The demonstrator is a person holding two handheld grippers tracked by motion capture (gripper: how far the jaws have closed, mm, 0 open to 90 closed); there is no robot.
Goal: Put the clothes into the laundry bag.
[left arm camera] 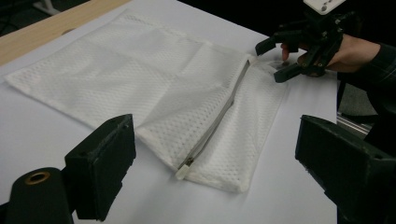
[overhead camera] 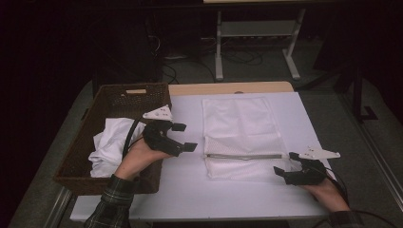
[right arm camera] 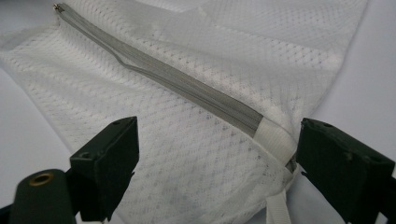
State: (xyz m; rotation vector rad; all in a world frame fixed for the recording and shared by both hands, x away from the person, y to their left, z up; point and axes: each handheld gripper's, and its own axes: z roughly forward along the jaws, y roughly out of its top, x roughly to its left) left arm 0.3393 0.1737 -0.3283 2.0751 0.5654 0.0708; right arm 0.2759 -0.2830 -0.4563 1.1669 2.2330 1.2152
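Mesh laundry bag [overhead camera: 241,137] flat mid-table, zipper [overhead camera: 242,156] closed | right gripper [overhead camera: 288,167] gaping at zipper's end tab | left gripper [overhead camera: 183,137] released, empty | risk: thin mesh bunches, tab slips.

Mesh bag [overhead camera: 240,135] lies flat at the table's [overhead camera: 190,194] centre. Basket [overhead camera: 95,137] sits at the left edge, cloth [overhead camera: 111,145] inside. My left gripper [overhead camera: 183,137] hangs between basket and bag; my right gripper [overhead camera: 287,164] at the bag's right end.

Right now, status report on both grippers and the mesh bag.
Left gripper open, short of mesh bag. Right gripper open at the zipper end. Zipper shut. Nothing in the way.
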